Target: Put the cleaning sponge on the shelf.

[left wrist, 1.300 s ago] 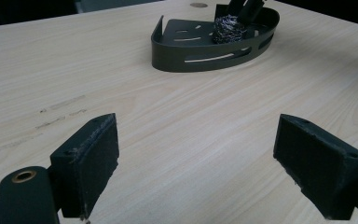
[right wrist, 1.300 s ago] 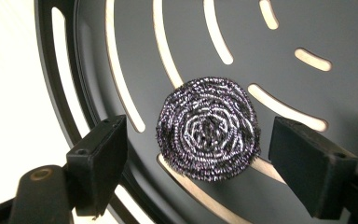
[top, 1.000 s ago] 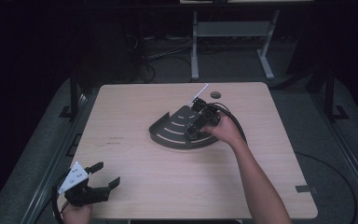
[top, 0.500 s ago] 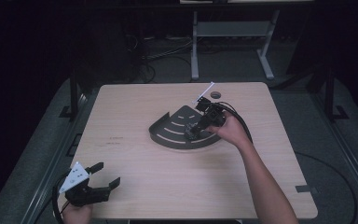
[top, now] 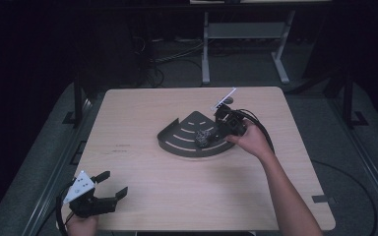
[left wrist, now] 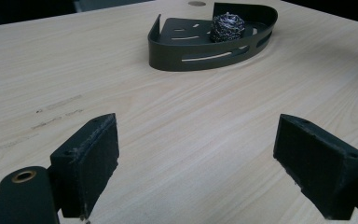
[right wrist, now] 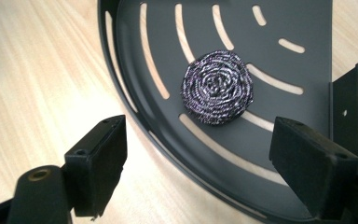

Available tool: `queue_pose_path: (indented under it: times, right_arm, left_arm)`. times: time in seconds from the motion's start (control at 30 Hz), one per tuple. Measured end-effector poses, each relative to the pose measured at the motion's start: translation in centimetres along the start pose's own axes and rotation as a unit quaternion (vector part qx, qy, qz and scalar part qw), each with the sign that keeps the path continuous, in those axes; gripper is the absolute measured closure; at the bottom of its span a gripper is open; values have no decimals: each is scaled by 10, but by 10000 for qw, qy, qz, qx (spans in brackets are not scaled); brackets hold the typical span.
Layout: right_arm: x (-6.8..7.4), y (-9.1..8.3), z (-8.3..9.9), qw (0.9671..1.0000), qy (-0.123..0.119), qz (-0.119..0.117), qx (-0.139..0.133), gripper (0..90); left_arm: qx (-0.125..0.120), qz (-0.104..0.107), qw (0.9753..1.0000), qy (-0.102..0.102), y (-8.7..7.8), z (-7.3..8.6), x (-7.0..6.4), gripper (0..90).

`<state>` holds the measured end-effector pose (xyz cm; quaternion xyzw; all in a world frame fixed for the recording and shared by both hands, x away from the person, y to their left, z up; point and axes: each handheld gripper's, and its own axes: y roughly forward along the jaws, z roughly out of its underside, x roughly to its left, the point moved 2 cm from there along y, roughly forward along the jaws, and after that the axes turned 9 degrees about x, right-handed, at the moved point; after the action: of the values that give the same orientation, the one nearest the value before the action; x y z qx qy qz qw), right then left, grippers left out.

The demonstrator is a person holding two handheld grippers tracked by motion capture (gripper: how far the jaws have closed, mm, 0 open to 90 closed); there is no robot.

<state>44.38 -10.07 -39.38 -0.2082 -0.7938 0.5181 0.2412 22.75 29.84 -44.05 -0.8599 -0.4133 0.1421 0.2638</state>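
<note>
- Right gripper [top: 207, 138] above the dark tray [top: 177, 142], fingers [right wrist: 98, 163] spread wide, pinching nothing.
- One finger out past the tray's curved rim, over the bare table [top: 177, 196]; the other over the tray floor, close to the tray's upright side wall [right wrist: 347, 107].
- Left gripper [top: 109, 187] well apart from the tray, near the table's front corner, fingers [left wrist: 88, 158] also spread wide and holding nothing.
- Round metal scrubber [right wrist: 218, 87] inside the tray, flat on the slotted floor, near the middle, touching no wall.
- Scrubber ahead of the right fingers, not between them and not touching them.
- Could go wrong: closing now would likely squeeze the tray's rim, not the scrubber, because of one finger out past the rim.
- Could go wrong: pushing down or forward could bump the rim or the side wall and slide the whole tray on the smooth table.
- Could go wrong: grabbing the scrubber only at its edge could let it slip out or squash, being soft and springy by the look of it.
- Could go wrong: loose wire could catch in a tray slot and tug.
- Look of the scrubber: a small puck of shiny wire wound in a tight coil, silver with a purple shine, fuzzy at the edge.
- In the left gripper view, a stubby little roll standing a bit higher than the tray's rim.
- Tray: dark, fan-shaped, low curved wall, long curved slots with the wood showing through.
</note>
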Motion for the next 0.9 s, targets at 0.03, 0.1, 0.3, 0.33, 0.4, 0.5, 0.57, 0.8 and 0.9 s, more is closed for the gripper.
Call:
queue_pose_path:
  times: [0.03,0.1,0.3,0.33,0.4,0.5,0.57,0.8,0.9]
  right_arm:
    - [0,-1,2,10000,2,-30,-5,186]
    - [2,-2,5,10000,-17,-32,-2,184]
    - [5,-4,14,10000,-19,-31,-6,184]
    - [5,-4,15,10000,-16,-34,-8,184]
    - [5,-4,18,10000,-16,-42,-17,183]
    - [5,-3,22,9999,-23,-94,85,176]
    - [6,-2,24,9999,-53,-68,102,177]
    - [9,0,35,9999,-97,-68,97,175]
    - [10,0,38,9999,-89,-92,71,176]
  left_arm:
    - [-2,-3,10000,1,0,0,0,133]
    - [1,-6,10000,9,0,0,0,134]
    - [-6,-5,10000,-8,-1,0,0,134]
    - [-4,-5,10000,-7,-1,0,0,134]
    - [-3,-12,10000,-10,0,0,0,133]
    - [8,-13,10000,-3,0,1,0,134]
    - [15,-20,10000,7,0,0,0,133]
    - [40,-10,10000,-2,1,1,-1,134]
    - [42,-5,10000,-5,2,1,-1,134]
